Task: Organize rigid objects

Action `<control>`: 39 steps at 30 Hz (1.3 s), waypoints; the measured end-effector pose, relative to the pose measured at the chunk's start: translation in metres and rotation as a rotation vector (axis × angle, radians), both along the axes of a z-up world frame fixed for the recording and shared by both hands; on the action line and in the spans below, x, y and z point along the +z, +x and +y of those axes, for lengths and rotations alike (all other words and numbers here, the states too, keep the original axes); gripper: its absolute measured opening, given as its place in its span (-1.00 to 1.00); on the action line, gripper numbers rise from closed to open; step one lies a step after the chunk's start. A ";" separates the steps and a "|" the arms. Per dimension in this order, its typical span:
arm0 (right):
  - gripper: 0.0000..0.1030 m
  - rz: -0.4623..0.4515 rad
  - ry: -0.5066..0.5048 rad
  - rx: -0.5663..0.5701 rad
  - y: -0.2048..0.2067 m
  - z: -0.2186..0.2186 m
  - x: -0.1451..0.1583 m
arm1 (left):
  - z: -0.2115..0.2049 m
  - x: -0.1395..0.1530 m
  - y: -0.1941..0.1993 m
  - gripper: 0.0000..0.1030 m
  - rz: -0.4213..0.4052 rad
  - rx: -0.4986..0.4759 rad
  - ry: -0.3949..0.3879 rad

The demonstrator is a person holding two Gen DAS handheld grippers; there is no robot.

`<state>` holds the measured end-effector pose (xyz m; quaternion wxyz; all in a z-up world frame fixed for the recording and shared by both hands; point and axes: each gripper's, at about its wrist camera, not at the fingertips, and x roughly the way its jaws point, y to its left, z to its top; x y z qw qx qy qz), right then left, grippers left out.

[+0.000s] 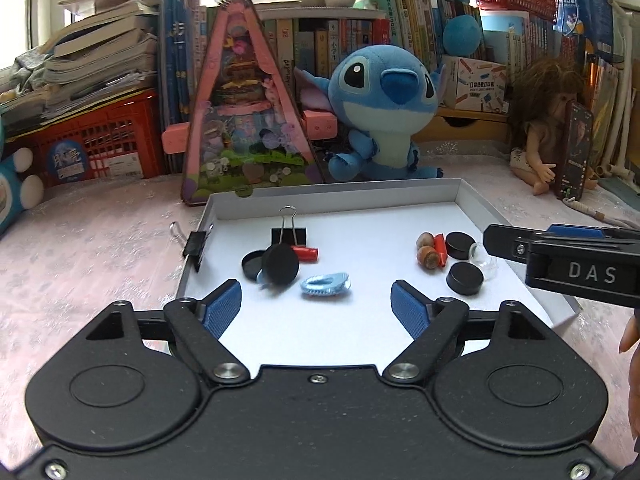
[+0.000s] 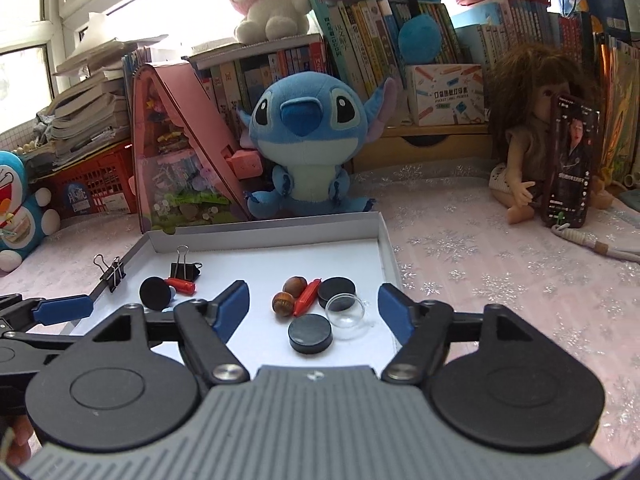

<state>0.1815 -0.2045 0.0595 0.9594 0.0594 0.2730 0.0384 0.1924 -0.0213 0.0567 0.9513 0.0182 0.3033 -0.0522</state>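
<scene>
Pink snowflake cloth [image 1: 92, 248] is spread under a white tray [image 1: 472, 194], with books and plush toys behind.

Left wrist view: left gripper [image 1: 317, 306] is seen spread wide, empty; blue hair clip [image 1: 326, 286] lies just ahead between its fingers, long axis crosswise.

Right wrist view: right gripper [image 2: 314, 306] is likewise released, empty; black puck [image 2: 311, 334] and clear dome [image 2: 346, 314] lie directly ahead.

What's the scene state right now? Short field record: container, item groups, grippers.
container: shallow white box lid on a pink cloth
left group: binder clip, black round lid, red cylinder, light blue hair claw
right group: two nuts, red cone, two black discs, clear dome
on lid wall: second binder clip
left gripper: open, empty
right gripper: open, empty
</scene>
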 end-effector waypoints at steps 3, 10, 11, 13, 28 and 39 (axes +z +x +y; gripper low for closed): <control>0.67 -0.012 -0.011 0.000 -0.015 -0.001 0.001 | 0.006 0.002 -0.016 0.59 -0.008 0.003 -0.008; 0.73 -0.037 -0.063 0.015 -0.051 0.004 -0.008 | 0.016 -0.004 -0.051 0.62 -0.007 0.004 -0.006; 0.73 -0.035 -0.070 0.016 -0.054 0.005 -0.010 | 0.017 -0.006 -0.055 0.62 -0.004 0.009 -0.008; 0.75 -0.032 -0.082 0.020 -0.060 0.007 -0.014 | 0.020 -0.009 -0.061 0.63 0.002 0.016 -0.014; 0.81 0.057 -0.147 0.061 -0.069 0.025 -0.043 | 0.026 -0.046 -0.067 0.63 0.076 0.086 0.010; 0.95 0.122 -0.155 0.057 -0.061 0.030 -0.052 | 0.028 -0.052 -0.065 0.80 0.056 0.119 0.012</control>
